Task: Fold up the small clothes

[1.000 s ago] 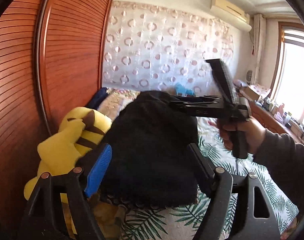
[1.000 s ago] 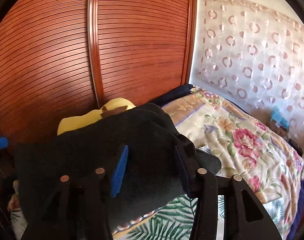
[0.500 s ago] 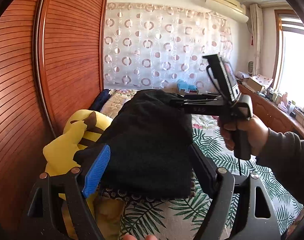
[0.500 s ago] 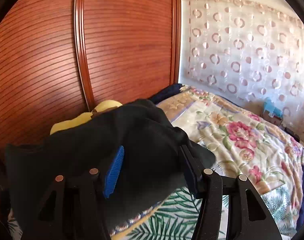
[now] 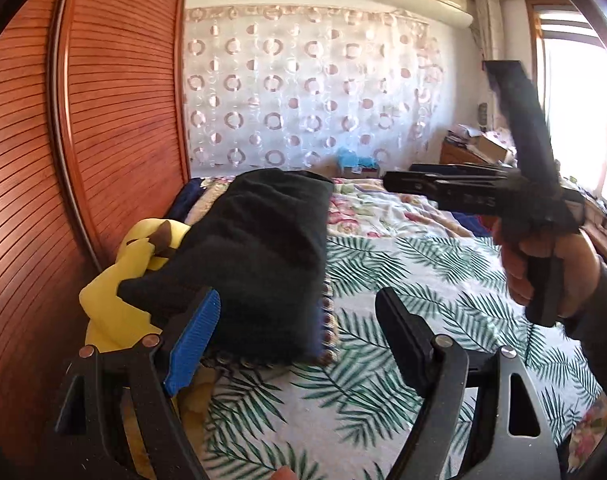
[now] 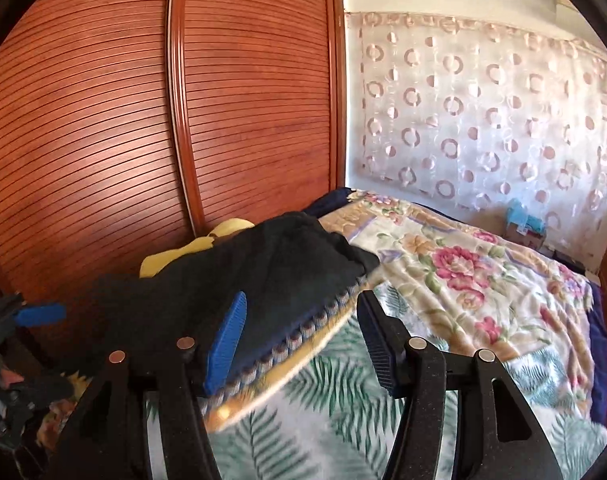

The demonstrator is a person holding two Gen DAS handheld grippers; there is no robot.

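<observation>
- Left wrist view: the left gripper (image 5: 299, 340) sits low and near, its 2 fingers spread wide with nothing between them; the blue pad (image 5: 193, 346) of the left finger lies just beside the near edge of the black garment (image 5: 259, 264), and whether it touches cannot be told.
- Left wrist view: the right gripper (image 5: 399, 184) is held up at the right by a hand (image 5: 551, 268) wrapped round its upright handle, with a dark sleeve behind; its fingers point left toward the garment but stand apart from it, and their opening cannot be read from this side.
- Left wrist view: the black garment lies folded in a thick block on the bed (image 5: 403, 272), its long axis running from near to far, its far end raised over the yellow plush toy (image 5: 115, 296) at the left. It looks dark, soft and knitted, with a beaded trim along its near bottom edge.
- Right wrist view: the right gripper (image 6: 303, 340) is near and low, its fingers wide apart and holding nothing, over the leaf-print cover.
- Right wrist view: the black garment (image 6: 231, 280) lies left of centre, stretching from the near left to a far right corner, with the trim along its right edge. The wooden slatted wardrobe (image 6: 143, 100) stands behind it, and the floral quilt (image 6: 463, 264) lies to the right.
</observation>
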